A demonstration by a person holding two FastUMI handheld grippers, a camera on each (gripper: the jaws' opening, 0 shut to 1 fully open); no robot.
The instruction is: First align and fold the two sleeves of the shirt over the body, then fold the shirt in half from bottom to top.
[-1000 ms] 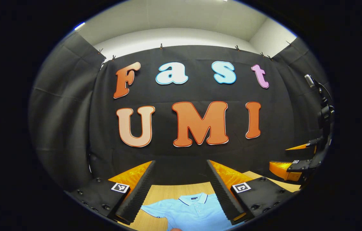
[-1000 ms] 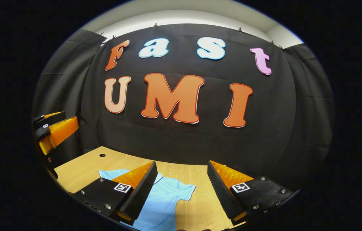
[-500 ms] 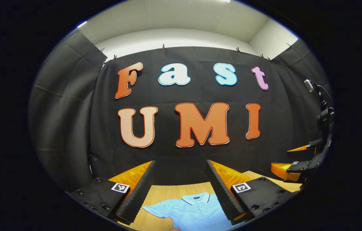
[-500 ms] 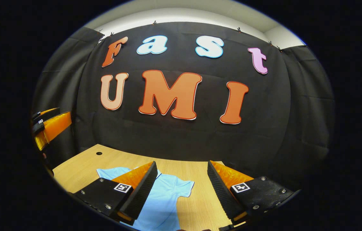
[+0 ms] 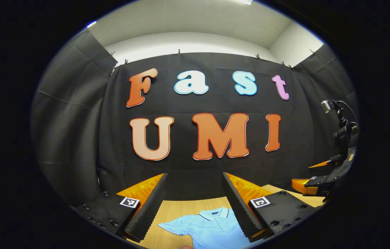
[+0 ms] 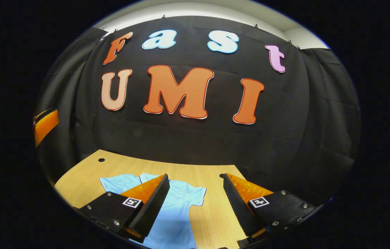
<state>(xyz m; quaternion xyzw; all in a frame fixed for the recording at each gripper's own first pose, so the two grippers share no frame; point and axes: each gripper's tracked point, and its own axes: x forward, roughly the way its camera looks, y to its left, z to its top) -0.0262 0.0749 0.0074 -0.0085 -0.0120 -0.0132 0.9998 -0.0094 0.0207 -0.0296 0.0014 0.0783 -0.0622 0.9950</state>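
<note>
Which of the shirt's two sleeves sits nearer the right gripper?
The sleeve spread on the table between the right gripper's fingers; the other sleeve lies beyond, left.

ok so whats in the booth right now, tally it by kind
shirt: 1
table: 1
grippers: 2, the left gripper and the right gripper, both open above the table
total: 4

In the right gripper view the right gripper [image 6: 195, 204] now sits tipped further down than a second ago, so more of the surface [image 6: 87, 174] and the shirt [image 6: 177, 211] shows. In the left gripper view the shirt [image 5: 208, 228] lies slightly lower and the right gripper [image 5: 314, 174] hangs lower at the edge.
</note>
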